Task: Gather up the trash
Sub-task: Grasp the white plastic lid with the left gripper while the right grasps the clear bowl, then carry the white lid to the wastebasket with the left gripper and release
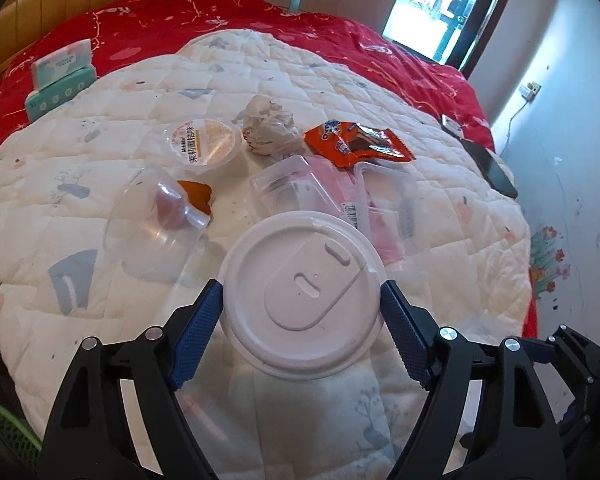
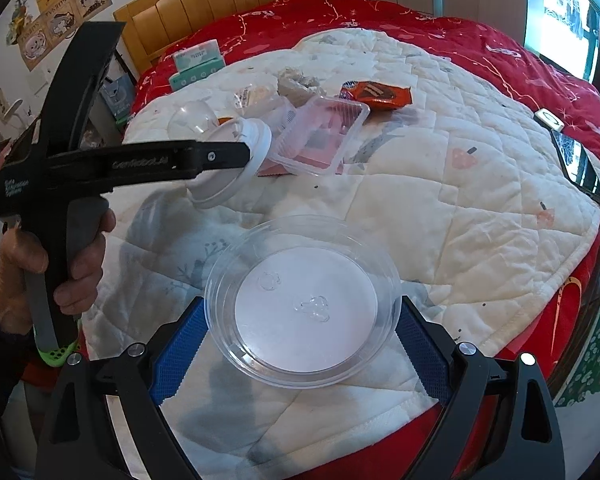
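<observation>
Both grippers are pinching trash above the quilt (image 1: 440, 92): my left gripper (image 1: 302, 300) clamps a white cup lid (image 1: 300, 292) across its rim, my right gripper (image 2: 300, 320) a clear dome lid (image 2: 304, 300) the same way. Each looks light, thin and springy, likely slippery, so I judge a rim-to-rim hold safest. On the bed I count one sealed jelly cup (image 1: 202, 144), one crumpled bag (image 1: 270, 124), one orange wrapper (image 1: 358, 144), one clear box (image 1: 296, 188), perhaps another dome (image 1: 152, 220).
</observation>
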The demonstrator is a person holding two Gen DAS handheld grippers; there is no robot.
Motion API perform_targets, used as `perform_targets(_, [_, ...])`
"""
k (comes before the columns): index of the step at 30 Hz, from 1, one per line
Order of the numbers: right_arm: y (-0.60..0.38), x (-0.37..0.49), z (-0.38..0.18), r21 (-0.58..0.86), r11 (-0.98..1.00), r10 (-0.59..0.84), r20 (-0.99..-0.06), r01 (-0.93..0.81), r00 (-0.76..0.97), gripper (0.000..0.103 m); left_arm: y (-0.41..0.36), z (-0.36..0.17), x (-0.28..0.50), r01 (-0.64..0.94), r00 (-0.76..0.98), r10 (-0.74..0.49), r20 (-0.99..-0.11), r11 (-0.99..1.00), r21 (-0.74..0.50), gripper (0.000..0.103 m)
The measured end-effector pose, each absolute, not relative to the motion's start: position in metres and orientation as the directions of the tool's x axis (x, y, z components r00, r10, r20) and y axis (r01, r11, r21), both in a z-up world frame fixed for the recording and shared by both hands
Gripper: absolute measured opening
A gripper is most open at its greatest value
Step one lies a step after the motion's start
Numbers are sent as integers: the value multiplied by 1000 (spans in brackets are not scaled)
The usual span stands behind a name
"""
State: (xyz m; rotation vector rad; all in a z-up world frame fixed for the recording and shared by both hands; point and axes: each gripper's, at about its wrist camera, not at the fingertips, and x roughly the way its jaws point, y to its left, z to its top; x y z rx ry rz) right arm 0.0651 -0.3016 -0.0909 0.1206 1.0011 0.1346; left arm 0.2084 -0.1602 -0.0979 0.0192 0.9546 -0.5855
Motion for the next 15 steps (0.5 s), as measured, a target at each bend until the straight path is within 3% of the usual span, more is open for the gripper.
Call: perform_targets(15, [-260,46,-64,180,975,223,-797,-132,561,89,-63,-46,139,358,581,-381,-720,913,-195,78])
